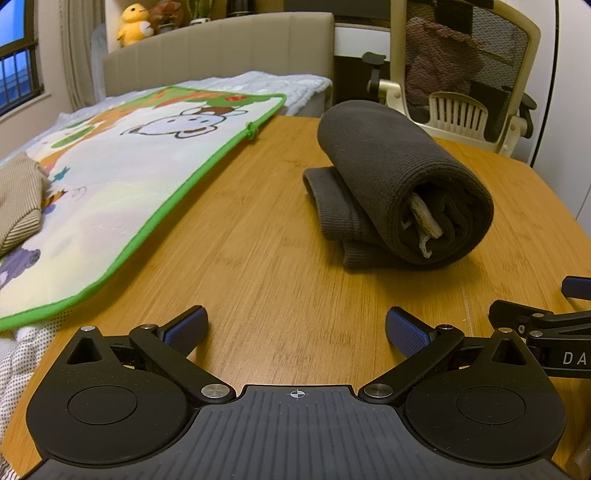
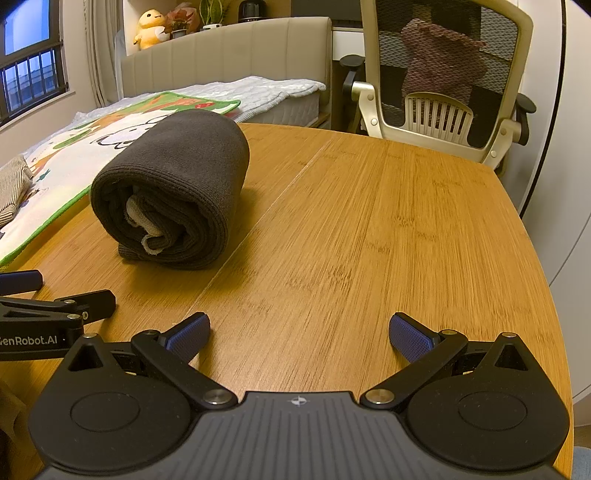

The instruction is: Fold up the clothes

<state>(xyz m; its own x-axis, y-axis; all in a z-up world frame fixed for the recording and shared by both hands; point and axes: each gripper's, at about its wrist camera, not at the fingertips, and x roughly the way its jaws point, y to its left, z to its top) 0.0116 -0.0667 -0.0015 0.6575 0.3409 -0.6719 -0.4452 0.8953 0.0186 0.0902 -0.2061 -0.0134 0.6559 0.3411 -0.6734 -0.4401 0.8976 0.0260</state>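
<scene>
A wooden table (image 2: 369, 221) with a warm bamboo grain and a thin seam running across its top fills both views; its far edge curves round. On it lies a dark grey rolled garment (image 1: 399, 181), a soft ribbed knit wound into a thick cylinder with its open end facing the cameras, a pale fabric tag showing in the spiral and a flat cuff-like strip sticking out from under the roll on its left side. Left of the roll, a cartoon-printed mat (image 1: 122, 177) with a bright green stitched border spreads over a bed (image 2: 258, 92) and overlaps the table's edge, and a striped beige cloth (image 1: 18, 199) sits crumpled on the mat well away from the roll. Beyond the roll stands a padded beige headboard (image 1: 221, 51) with a yellow plush toy (image 1: 133, 26) on the shelf behind it, and to the right of the roll a mesh-backed office chair (image 2: 443, 74) with a cream frame. A barred window (image 2: 29, 74) shows at far left. The left gripper (image 1: 295, 328) hovers low over the table nearer than the roll, its blue-padded fingers (image 1: 188, 325) spread wide and empty. The right gripper (image 2: 299, 332) hangs beside it, to the right of the roll, likewise wide apart and holding nothing.
</scene>
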